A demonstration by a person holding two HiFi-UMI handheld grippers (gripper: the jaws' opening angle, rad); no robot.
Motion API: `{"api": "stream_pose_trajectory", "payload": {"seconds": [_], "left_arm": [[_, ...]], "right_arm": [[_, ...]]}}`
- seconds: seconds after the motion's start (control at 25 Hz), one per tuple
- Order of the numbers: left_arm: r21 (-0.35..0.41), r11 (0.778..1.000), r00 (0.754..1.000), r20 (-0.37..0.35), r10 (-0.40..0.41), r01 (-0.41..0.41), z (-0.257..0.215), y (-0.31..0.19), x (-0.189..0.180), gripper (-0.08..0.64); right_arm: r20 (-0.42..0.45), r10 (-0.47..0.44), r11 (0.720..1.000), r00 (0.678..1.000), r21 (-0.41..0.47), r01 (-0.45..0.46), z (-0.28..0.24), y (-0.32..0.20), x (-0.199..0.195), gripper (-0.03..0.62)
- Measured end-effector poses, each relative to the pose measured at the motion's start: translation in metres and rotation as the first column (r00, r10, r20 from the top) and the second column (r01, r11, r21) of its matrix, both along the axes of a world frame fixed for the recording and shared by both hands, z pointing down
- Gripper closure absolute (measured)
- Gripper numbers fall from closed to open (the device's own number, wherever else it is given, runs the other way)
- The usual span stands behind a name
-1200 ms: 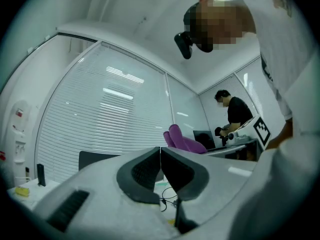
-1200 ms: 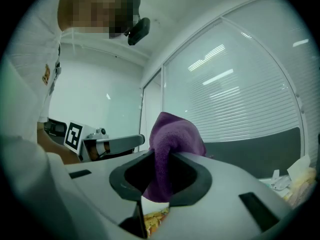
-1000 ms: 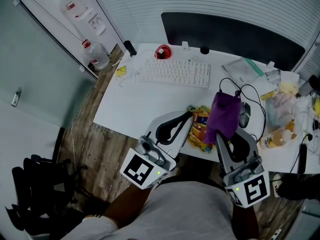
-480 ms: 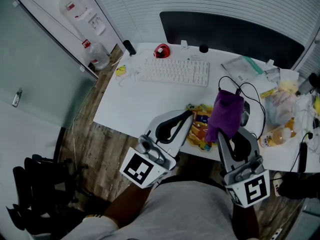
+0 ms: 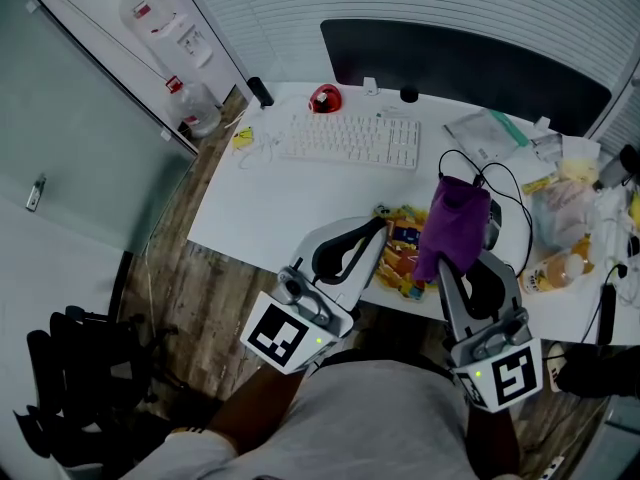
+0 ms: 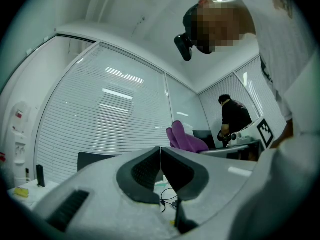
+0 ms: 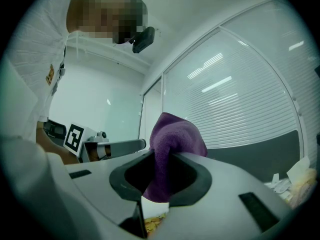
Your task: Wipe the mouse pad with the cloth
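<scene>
water cooler (image 5: pixel 160 18): far left, against the glass wall, well apart from the desk.
desk (image 5: pixel 260 208): white, running from the middle out to the right.
keyboard (image 5: pixel 350 141): white, lying flat towards the back of the desk, left of the middle.
left gripper (image 5: pixel 375 228): over the near edge of the desk, just left of the mouse pad; jaws pressed together pad to pad with nothing between them, as seen in the left gripper view (image 6: pixel 160 159).
mouse pad (image 5: pixel 400 258): printed in yellow and orange, flat on the desk at its near edge, between the two grippers; right part covered from above by the cloth.
cloth (image 5: pixel 452 223): purple, bunched, standing up out of the right gripper's tips, raised off the desk over the right side of the mouse pad.
right gripper (image 5: pixel 440 266): right of the mouse pad, jaws clamped narrow on the lower end of the cloth, which fills the gap between the pads in the right gripper view (image 7: pixel 160 169).
mouse (image 5: pixel 490 230): dark, on the desk just right of the cloth, partly behind it.
bags (image 5: pixel 560 208): clear plastic, heaped at the right end of the desk.
</scene>
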State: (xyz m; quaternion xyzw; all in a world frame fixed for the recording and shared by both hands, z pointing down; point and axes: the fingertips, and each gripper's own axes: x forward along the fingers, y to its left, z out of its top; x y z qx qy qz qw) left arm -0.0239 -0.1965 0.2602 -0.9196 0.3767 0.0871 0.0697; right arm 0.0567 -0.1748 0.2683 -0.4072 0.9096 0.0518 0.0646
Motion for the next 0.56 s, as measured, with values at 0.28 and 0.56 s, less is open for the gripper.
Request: {"api": "stream_pose_trajectory", "payload": {"seconds": [0.28,0.56], "left_arm": [[-0.002,1.0,1.0,0.0,0.001,-0.001,-0.0003,-0.003,0.0009,0.541],[-0.008,1.0,1.0,0.003,0.004,-0.004,0.0015,-0.0075,0.0024,0.541]], "right_arm": [[-0.007,0.0,1.0,1.0,-0.01,0.0,0.0015,-0.0033,0.0024,0.522],[-0.011,-0.005,1.0,1.0,-0.016,0.005,0.0043,-0.0055,0.0017,0.522]]}}
